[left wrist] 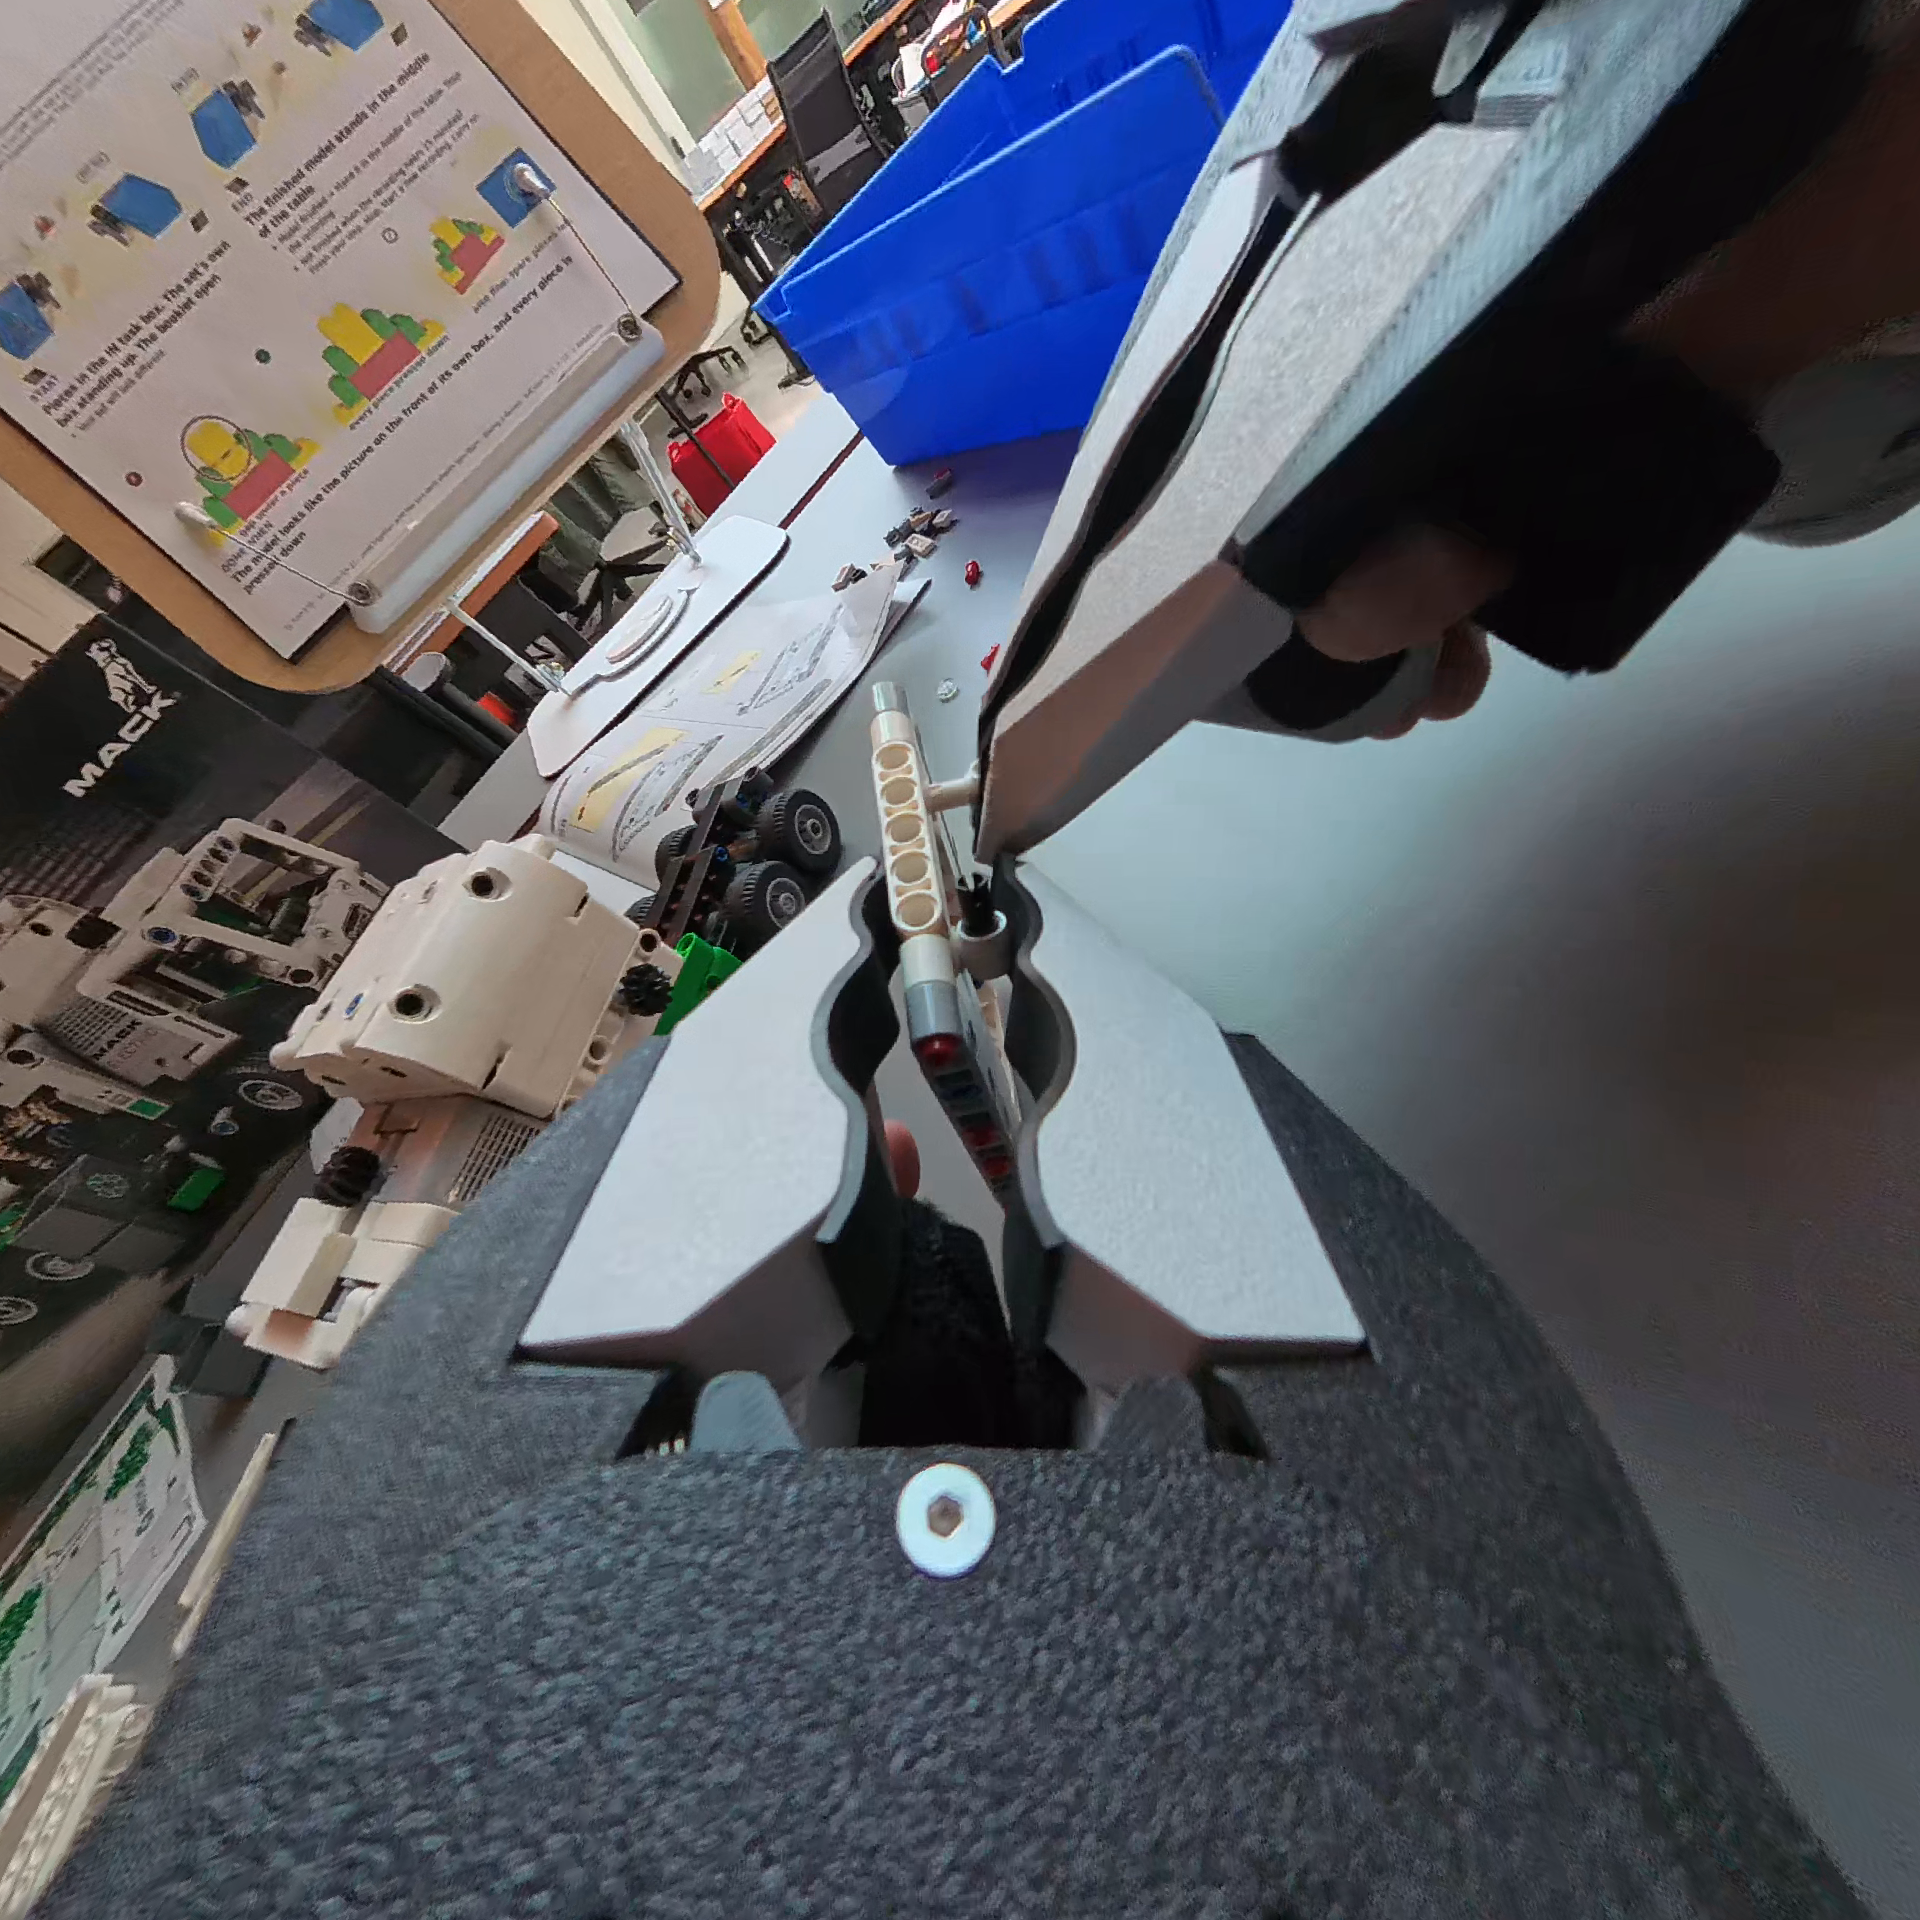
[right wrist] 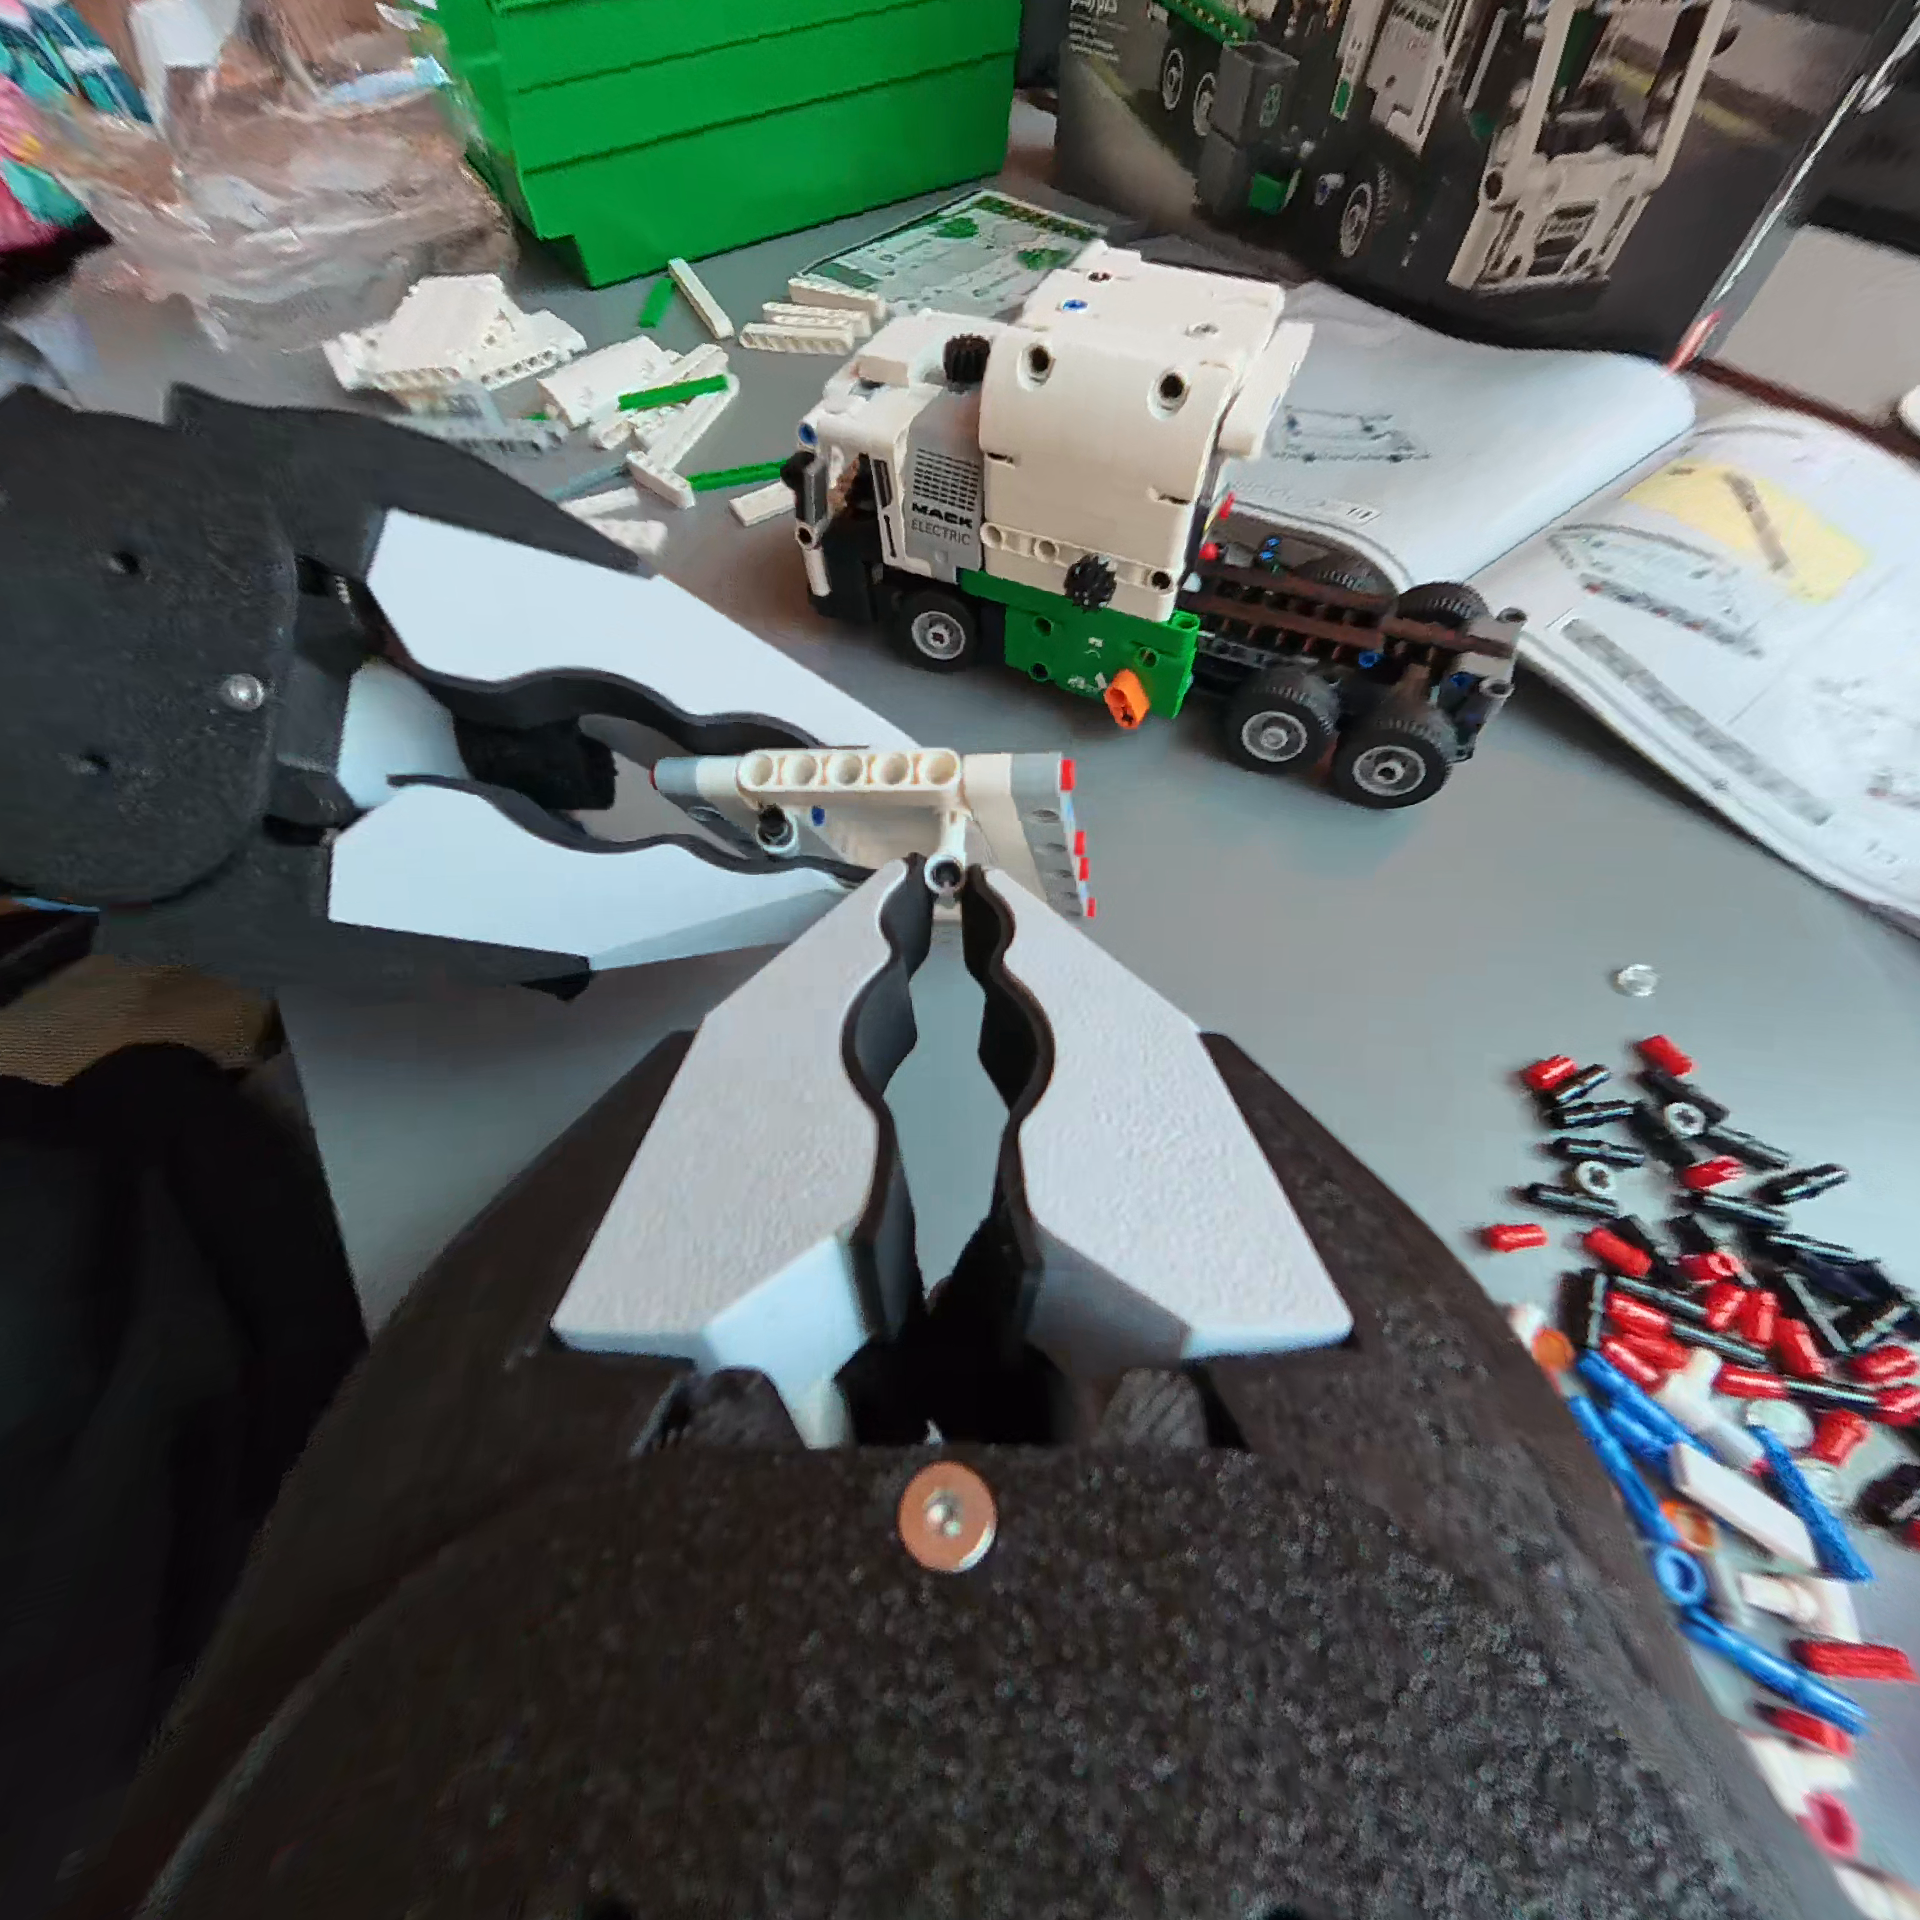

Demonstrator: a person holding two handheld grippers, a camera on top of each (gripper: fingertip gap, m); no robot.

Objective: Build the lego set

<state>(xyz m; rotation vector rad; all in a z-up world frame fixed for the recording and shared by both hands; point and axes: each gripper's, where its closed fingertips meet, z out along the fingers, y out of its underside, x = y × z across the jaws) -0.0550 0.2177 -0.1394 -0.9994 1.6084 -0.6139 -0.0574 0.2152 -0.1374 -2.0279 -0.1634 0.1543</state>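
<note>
My left gripper (left wrist: 940, 935) is shut on a small white beam sub-assembly (left wrist: 912, 831) with grey ends and red pins, held above the table. It also shows in the right wrist view (right wrist: 862, 795), held by the left gripper (right wrist: 821, 800) from the left. My right gripper (right wrist: 943, 873) is shut on a white pin (right wrist: 943, 871) that sticks out of the sub-assembly's side; in the left wrist view it (left wrist: 987, 821) comes in from the upper right. The partly built white and green truck (right wrist: 1091, 520) stands behind on the grey table (right wrist: 1351, 935).
An open instruction booklet (right wrist: 1662, 582) lies right of the truck. A pile of red, black and blue pins (right wrist: 1714, 1299) lies at the right. Loose white beams (right wrist: 582, 384), a green bin (right wrist: 727, 114), the set's box (right wrist: 1455, 135), blue bins (left wrist: 987, 281) and a standing instruction board (left wrist: 312, 260) surround the workspace. The grippers are tip to tip, or close to it.
</note>
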